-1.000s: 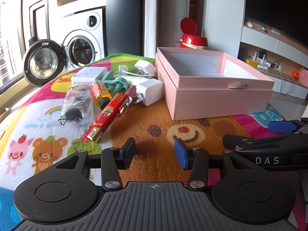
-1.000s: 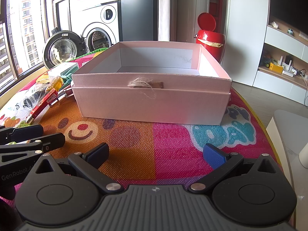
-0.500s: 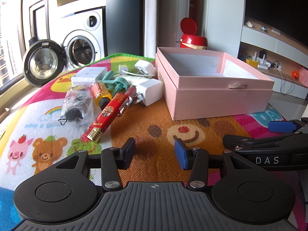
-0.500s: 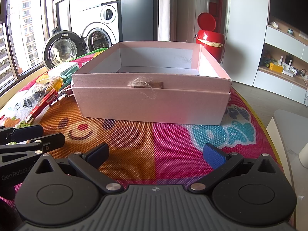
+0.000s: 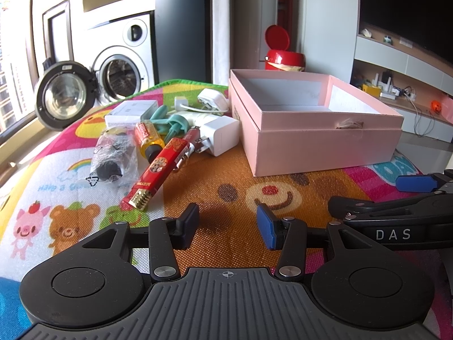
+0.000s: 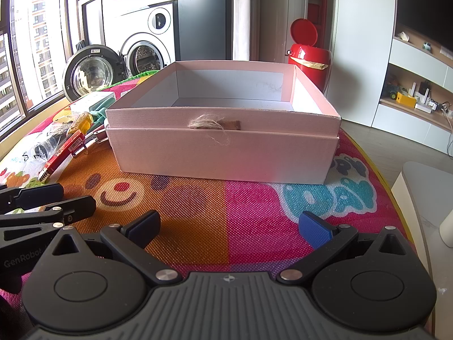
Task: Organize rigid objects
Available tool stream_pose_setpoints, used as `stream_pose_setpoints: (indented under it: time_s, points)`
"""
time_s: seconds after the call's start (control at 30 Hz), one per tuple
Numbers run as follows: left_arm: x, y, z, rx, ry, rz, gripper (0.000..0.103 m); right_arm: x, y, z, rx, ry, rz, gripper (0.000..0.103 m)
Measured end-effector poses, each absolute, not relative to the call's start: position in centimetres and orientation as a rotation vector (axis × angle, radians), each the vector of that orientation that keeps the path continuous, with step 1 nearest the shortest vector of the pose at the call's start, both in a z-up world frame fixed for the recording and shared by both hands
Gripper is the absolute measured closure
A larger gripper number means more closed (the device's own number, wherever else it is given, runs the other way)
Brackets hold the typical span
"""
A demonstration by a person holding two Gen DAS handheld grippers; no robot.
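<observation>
Rigid objects are what I must sort: my left gripper (image 5: 228, 225) hangs partly open and empty over the mat (image 5: 198, 181), my right gripper (image 6: 229, 226) wide and empty facing the pink box (image 6: 223, 147). Left of that box lies the pile; nearest me the red tube (image 5: 158, 167) looks light, stiff and slick, best pinched across its middle. Behind it, against the box, the white charger (image 5: 222, 136) looks hard and blocky.
</observation>
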State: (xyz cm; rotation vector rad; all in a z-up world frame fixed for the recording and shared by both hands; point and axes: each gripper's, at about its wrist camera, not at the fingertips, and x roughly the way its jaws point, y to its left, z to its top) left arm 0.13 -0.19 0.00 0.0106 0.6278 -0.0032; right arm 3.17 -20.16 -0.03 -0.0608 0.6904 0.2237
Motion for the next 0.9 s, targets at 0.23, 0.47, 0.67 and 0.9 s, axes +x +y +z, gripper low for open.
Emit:
stream_pose_setpoints:
  time_s: [0.23,0.47,0.67,0.9]
  points:
    - [0.0,-0.4,0.03,0.016,0.627,-0.002,0.053,3.14,-20.17,0.03,-0.064,0.69,0.223,0.0]
    - [0.0,-0.38,0.01,0.017,0.627,-0.002,0.053,3.18,-20.14,-0.03,-0.063,0.69,0.223,0.0]
    - [-0.01,-0.24,-0.02,0.01,0.627,-0.005,0.053,3.19,-20.13,-0.05,-0.062,0.69,0.224,0.0]
    - [0.0,-0.22,-0.02,0.01,0.628,-0.004,0.053,3.22,-20.15,-0.04,-0.061,0.69,0.224,0.0]
